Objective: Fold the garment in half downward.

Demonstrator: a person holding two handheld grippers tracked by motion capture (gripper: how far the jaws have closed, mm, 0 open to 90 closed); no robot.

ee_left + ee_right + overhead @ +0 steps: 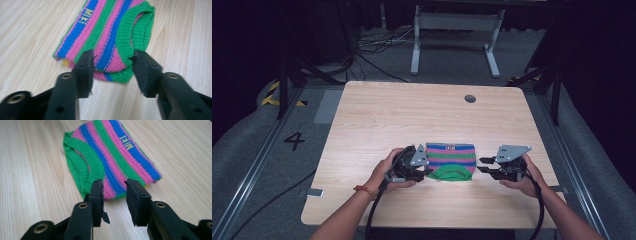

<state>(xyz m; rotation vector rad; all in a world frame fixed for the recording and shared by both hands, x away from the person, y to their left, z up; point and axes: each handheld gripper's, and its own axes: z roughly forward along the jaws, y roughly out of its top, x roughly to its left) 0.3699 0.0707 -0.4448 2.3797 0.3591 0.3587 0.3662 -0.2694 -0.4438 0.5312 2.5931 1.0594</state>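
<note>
While striped knit sweater (451,161) lies folded flat on worktop (377,115) between my hands, I see left gripper (424,172) at its left edge, right gripper (482,165) just off its right edge. Left fingers (84,72) parted, gripping nothing, garment corner beyond gap. Right fingers (136,200) narrower apart, empty too, sweater edge past tips.
</note>
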